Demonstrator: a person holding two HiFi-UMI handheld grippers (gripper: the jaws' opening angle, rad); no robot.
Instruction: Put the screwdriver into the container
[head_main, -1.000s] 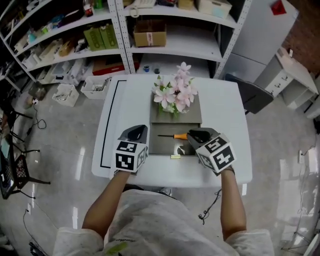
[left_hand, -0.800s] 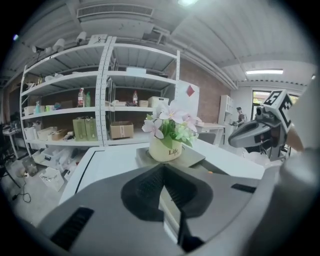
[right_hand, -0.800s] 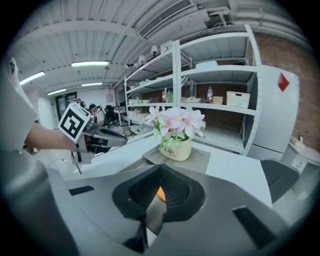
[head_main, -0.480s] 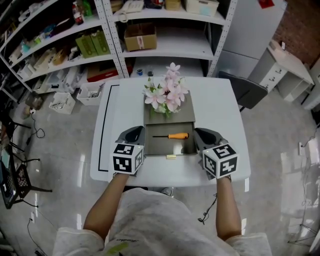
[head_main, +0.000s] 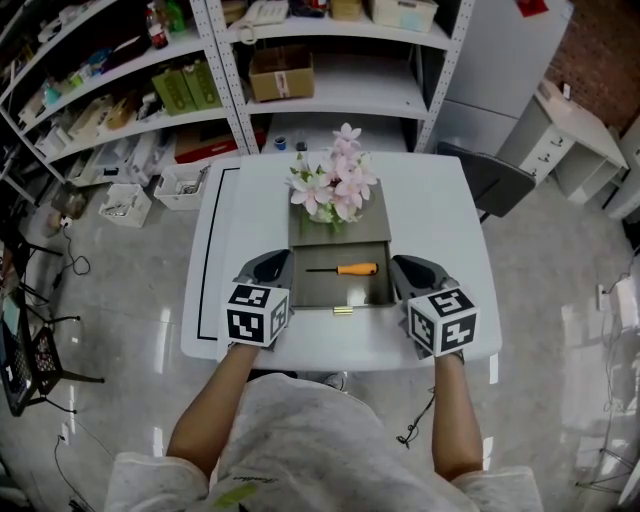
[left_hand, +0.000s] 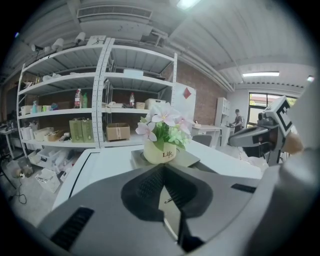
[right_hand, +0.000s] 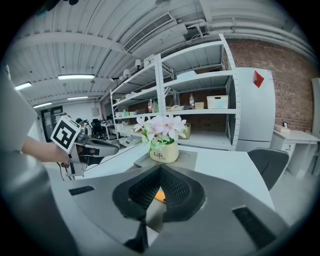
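An orange-handled screwdriver lies flat in the open grey drawer of the container at the middle of the white table. My left gripper rests shut and empty just left of the drawer. On the drawer's right side my right gripper is also shut with nothing in it. In the left gripper view only the metal shaft tip of the screwdriver shows past the closed left gripper. In the right gripper view the screwdriver's orange handle peeks out beneath the closed right gripper.
A cream pot of pink flowers stands on the container's top, behind the drawer. A small brass pull marks the drawer's front. Shelving with boxes stands beyond the table, and a dark chair sits at the right.
My right gripper has drawn back from over the screwdriver's handle to the drawer's right side. The left gripper and the screwdriver have stayed in place.
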